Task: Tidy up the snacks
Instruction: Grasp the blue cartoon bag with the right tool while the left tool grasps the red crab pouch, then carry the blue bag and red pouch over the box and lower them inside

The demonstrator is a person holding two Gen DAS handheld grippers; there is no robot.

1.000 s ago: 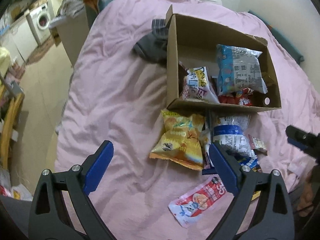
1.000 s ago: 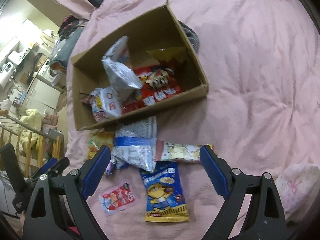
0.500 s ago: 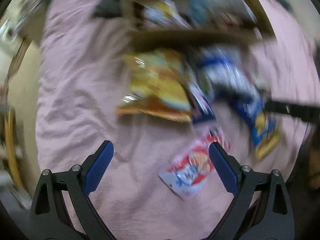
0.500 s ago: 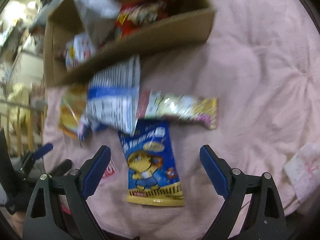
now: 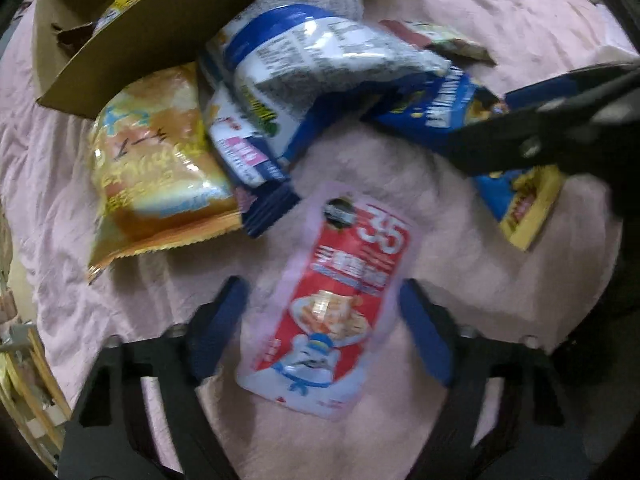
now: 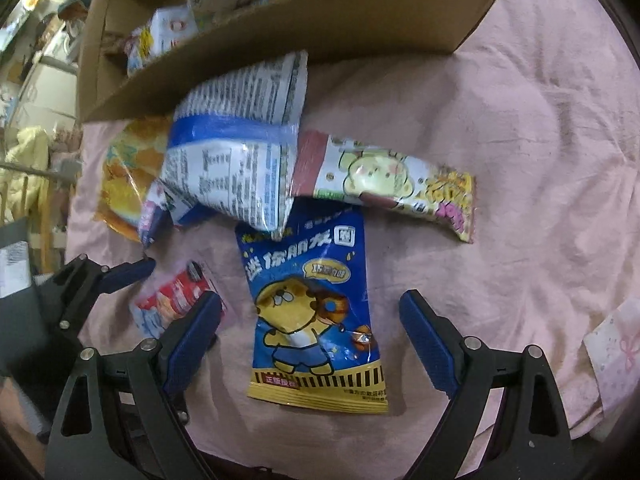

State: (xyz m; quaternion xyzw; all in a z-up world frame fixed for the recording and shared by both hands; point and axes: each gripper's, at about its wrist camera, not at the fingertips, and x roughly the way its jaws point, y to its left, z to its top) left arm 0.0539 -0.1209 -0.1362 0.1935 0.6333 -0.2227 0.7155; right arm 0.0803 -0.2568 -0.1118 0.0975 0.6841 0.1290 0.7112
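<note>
Several snack packets lie on a pink bedsheet in front of a cardboard box (image 5: 168, 28) that holds more snacks. My left gripper (image 5: 322, 320) is open, its fingers on either side of a red and white pouch (image 5: 332, 300), close above it. My right gripper (image 6: 310, 336) is open and straddles a blue packet with a cartoon bear (image 6: 312, 300). A white and blue bag (image 6: 240, 148), a long pale packet (image 6: 388, 176) and an orange bag (image 5: 156, 160) lie by the box. The left gripper also shows in the right wrist view (image 6: 120, 276).
The box (image 6: 320, 28) stands at the far side of the pile. The pink bedsheet (image 6: 520, 160) stretches to the right. A white patterned item (image 6: 612, 352) lies at the right edge. Room furniture shows at the far left.
Both grippers have moved down and forward toward the loose packets. The left one now frames the red pouch, the right one the blue bear packet. Both stay open.
</note>
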